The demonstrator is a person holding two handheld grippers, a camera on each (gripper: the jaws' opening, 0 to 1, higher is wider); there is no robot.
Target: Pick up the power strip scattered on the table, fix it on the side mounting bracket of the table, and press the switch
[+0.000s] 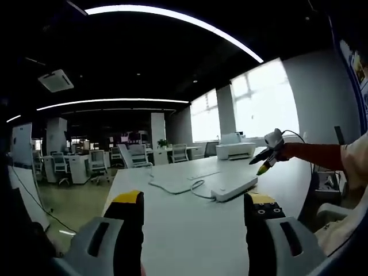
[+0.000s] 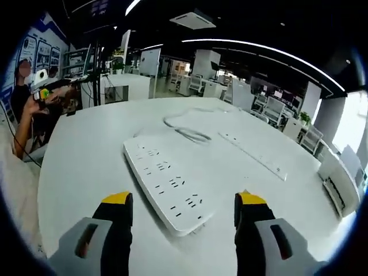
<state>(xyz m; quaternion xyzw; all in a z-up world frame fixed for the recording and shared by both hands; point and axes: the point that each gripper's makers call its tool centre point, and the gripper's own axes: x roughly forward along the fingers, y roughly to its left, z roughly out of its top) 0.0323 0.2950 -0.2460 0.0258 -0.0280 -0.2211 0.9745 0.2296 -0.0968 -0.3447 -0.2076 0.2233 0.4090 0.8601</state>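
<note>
A white power strip (image 2: 167,184) with several socket rows lies flat on the white round table (image 2: 80,167). Its near end sits just ahead of and between the yellow-tipped jaws of my right gripper (image 2: 183,201), which stands open above it without touching. The strip's white cable (image 2: 184,131) loops away behind it. In the left gripper view the same power strip (image 1: 233,188) lies mid-table, well ahead of my open left gripper (image 1: 195,201). The right gripper (image 1: 265,160) hovers over its far end, held out on an orange sleeve (image 1: 316,154).
A long flat white rail (image 2: 253,154) lies on the table beside the strip. A white printer (image 1: 236,150) stands at the table's far edge. A person (image 2: 26,109) holds the left gripper (image 2: 41,85) at the table's left side. Office desks and chairs (image 1: 92,164) fill the room behind.
</note>
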